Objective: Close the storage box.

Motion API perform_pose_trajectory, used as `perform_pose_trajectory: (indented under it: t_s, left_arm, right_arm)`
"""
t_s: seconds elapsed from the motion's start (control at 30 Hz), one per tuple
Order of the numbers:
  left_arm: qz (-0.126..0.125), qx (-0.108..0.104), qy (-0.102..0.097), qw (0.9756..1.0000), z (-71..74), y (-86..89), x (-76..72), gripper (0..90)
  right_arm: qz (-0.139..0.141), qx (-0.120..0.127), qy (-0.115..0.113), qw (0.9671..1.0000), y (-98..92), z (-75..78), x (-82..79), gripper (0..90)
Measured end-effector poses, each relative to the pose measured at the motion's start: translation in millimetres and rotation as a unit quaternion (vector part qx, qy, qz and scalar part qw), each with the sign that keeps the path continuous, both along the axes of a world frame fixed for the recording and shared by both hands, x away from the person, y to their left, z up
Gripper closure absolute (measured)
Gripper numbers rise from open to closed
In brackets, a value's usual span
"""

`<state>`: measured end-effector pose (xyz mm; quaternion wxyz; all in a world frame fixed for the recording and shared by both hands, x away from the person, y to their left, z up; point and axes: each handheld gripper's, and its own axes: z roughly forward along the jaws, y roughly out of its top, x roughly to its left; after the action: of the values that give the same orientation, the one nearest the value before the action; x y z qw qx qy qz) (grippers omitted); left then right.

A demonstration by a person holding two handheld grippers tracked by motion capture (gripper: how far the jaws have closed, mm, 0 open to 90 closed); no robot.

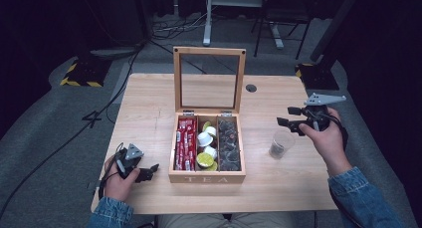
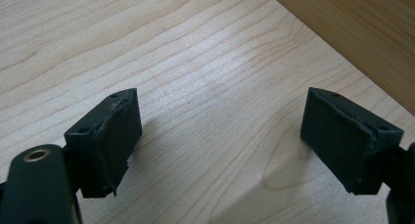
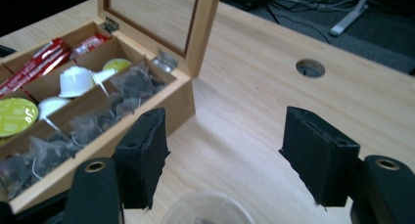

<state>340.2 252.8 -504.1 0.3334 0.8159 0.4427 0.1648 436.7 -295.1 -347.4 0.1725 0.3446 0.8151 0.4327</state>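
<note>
Hovering wide open and empty above a clear cup, the right tool could tip it, while the left tool rests open and empty.

- Tea box mid tabletop, lid upright at far edge.
- 3 compartments: sachets left, capsules mid, tea bags right.
- Cup on tabletop, right of box.
- Cable hole behind, right of lid.
</note>
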Motion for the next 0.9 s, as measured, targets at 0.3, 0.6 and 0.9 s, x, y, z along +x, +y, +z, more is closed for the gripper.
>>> perform_pose_trajectory:
  t_s: [0.3, 0.6, 0.9]
  left_arm:
    - [0.009, 0.004, 0.000, 1.0000, -0.4, -0.3, 0.7, 13.2]
    - [0.021, 0.006, 0.002, 0.9998, -0.9, 0.0, 1.8, 8.6]
    - [0.020, 0.007, 0.002, 0.9998, -0.7, 0.2, 1.8, 8.6]
  right_arm:
    - [0.025, 0.032, -0.014, 0.9991, 22.9, 25.9, 30.2, 28.2]
    - [0.034, 0.041, -0.032, 0.9981, 51.3, 40.1, 60.3, 26.1]
    - [0.048, 0.048, -0.033, 0.9971, 69.3, 53.2, 87.5, 42.2]
